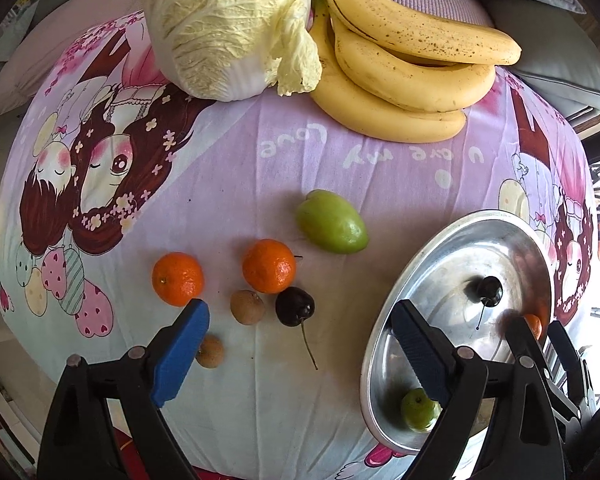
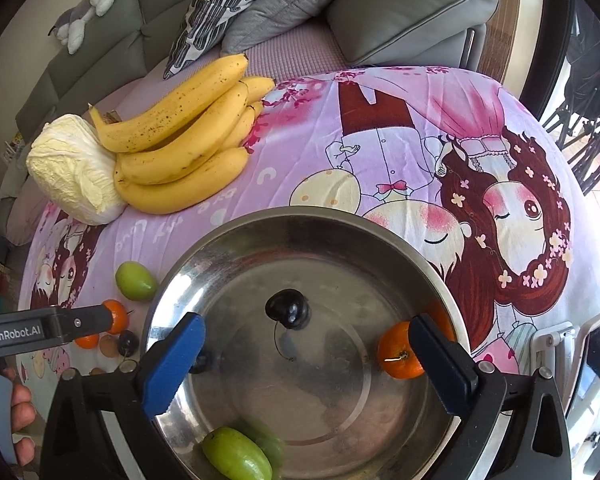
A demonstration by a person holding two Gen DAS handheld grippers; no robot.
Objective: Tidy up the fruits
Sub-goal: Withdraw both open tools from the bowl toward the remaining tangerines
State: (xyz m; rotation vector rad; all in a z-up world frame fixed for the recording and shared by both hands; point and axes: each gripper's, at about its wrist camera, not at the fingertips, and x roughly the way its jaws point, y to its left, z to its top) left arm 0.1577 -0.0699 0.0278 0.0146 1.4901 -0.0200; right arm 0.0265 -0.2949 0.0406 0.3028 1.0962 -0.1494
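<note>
The left hand-held gripper [image 1: 300, 344] stood with its jaws spread wide and nothing between the blue pads, one finger [image 1: 180, 356] at about 7 o'clock of its own view and the other at about 5 o'clock. In the right wrist view the same tool reached in from 9 o'clock as a dark bar, level and low. The right hand-held gripper [image 2: 306, 364] was likewise wide apart and empty, its fingers angled up from 7 and 5 o'clock, the pads [image 2: 172, 364] tilted inward. Bare fingertips of the person's left hand [image 2: 22, 420] showed at about 8 o'clock, curled beneath the left tool's body.
</note>
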